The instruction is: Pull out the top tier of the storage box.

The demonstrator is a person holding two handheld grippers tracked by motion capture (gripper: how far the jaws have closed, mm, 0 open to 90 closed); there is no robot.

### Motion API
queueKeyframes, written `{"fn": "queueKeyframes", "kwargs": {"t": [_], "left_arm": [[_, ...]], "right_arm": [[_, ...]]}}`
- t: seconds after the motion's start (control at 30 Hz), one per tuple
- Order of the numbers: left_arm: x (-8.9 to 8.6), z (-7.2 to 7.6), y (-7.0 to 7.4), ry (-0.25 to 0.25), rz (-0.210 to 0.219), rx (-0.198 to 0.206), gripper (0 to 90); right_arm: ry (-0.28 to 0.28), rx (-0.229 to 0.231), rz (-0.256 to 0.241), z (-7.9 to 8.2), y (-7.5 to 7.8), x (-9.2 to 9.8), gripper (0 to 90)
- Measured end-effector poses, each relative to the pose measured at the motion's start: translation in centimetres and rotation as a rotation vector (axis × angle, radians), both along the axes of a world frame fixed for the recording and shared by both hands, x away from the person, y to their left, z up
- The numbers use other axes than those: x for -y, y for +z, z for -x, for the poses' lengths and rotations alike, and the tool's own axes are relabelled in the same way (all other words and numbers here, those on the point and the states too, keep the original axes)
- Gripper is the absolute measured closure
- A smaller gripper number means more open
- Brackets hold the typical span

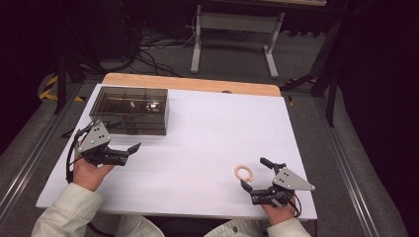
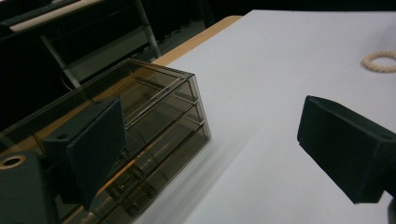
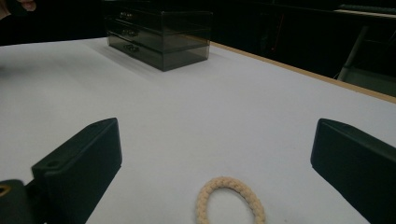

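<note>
On the white table [image 1: 197, 148], a braided cream ring [image 1: 243, 173] lies at 5 o'clock, between the spread jaws of the right gripper [image 1: 254, 174]. Left gripper [image 1: 126, 136] at 9 o'clock, jaws spread, empty, beside the smoked drawer box [image 1: 131, 109].

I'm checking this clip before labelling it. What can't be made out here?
- Drawer box contents: the high view's dark tinted walls and glare hide them.
- Rope ring: the right gripper view's bottom edge cuts off its near part.
- Drawer box handles: too small and dark.
</note>
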State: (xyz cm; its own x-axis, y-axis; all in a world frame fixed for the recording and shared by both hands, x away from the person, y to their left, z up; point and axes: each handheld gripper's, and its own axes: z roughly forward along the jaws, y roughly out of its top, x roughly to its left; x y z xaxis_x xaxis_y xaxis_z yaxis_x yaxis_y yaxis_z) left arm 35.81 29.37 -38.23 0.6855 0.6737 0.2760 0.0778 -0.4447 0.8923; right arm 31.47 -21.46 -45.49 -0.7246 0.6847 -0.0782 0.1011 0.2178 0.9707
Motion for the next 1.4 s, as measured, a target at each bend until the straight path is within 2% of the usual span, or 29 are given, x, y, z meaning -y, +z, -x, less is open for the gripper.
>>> {"fn": "queueKeyframes", "kwargs": {"t": [0.03,0.1,0.13,0.23,0.27,0.3,0.5,0.53,0.6,0.67,0.7,0.87,0.93,1.0,1.03,1.07,1.1,1.13,1.2,1.4], "left_arm": [[0.0,0.1,0.0,0.001,-0.011,0.005,9.7],[0.0,0.2,0.3,0.007,-0.064,0.028,9.8],[0.0,0.2,0.3,0.007,-0.064,0.028,9.8],[-0.1,0.2,0.4,0.006,-0.093,0.041,10.2],[-0.2,0.2,0.6,0.007,-0.121,0.053,10.8],[-0.2,0.2,0.6,0.007,-0.121,0.053,11.1],[0.0,0.3,0.8,0.028,-0.221,0.100,14.1],[0.0,0.3,0.8,0.034,-0.250,0.111,15.1],[0.0,0.2,0.9,0.036,-0.257,0.115,15.5],[0.0,0.1,0.8,0.049,-0.290,0.131,16.2],[0.0,0.1,0.8,0.049,-0.290,0.131,16.2],[0.2,0.1,0.9,0.052,-0.345,0.153,16.3],[0.2,0.0,0.9,0.052,-0.348,0.153,16.4],[0.3,0.1,0.9,0.055,-0.362,0.157,16.8],[0.5,0.1,0.8,0.061,-0.383,0.168,17.2],[0.5,0.1,0.8,0.061,-0.383,0.168,17.5],[0.5,0.1,0.7,0.071,-0.401,0.171,17.5],[0.7,0.3,0.6,0.090,-0.441,0.188,18.9],[0.8,0.3,0.5,0.099,-0.458,0.202,19.6],[1.6,0.5,-0.2,0.138,-0.577,0.272,22.7]], "right_arm": [[0.001,-0.001,0.001,0.0,0.0,0.0,2.4],[0.000,-0.002,0.000,0.0,-0.1,0.1,2.6],[0.000,-0.004,0.000,0.0,-0.1,0.1,2.6],[-0.001,-0.003,0.005,0.0,-0.1,0.2,2.7],[-0.006,-0.002,0.009,0.1,-0.2,0.2,2.8],[-0.006,-0.002,0.009,0.1,-0.2,0.2,2.8],[-0.019,-0.004,0.012,0.4,-0.2,0.5,3.1],[-0.022,-0.003,0.014,0.5,-0.2,0.5,3.1],[-0.021,-0.002,0.014,0.5,-0.2,0.5,3.2],[-0.025,-0.006,0.013,0.7,-0.3,0.6,3.2],[-0.025,-0.006,0.013,0.7,-0.3,0.6,3.2],[-0.033,-0.005,0.018,0.9,-0.3,0.7,3.2],[-0.034,-0.005,0.020,0.9,-0.3,0.8,3.2],[-0.035,-0.002,0.020,1.0,-0.3,0.8,3.2],[-0.035,-0.002,0.017,1.0,-0.3,0.9,3.2],[-0.035,-0.002,0.016,1.0,-0.3,0.9,3.2],[-0.035,-0.002,0.016,1.0,-0.3,0.9,3.2],[-0.034,-0.004,0.016,1.0,-0.3,0.9,3.2],[-0.033,-0.004,0.017,1.0,-0.3,0.9,3.2],[-0.028,-0.002,0.018,0.9,-0.3,0.8,3.2]]}}
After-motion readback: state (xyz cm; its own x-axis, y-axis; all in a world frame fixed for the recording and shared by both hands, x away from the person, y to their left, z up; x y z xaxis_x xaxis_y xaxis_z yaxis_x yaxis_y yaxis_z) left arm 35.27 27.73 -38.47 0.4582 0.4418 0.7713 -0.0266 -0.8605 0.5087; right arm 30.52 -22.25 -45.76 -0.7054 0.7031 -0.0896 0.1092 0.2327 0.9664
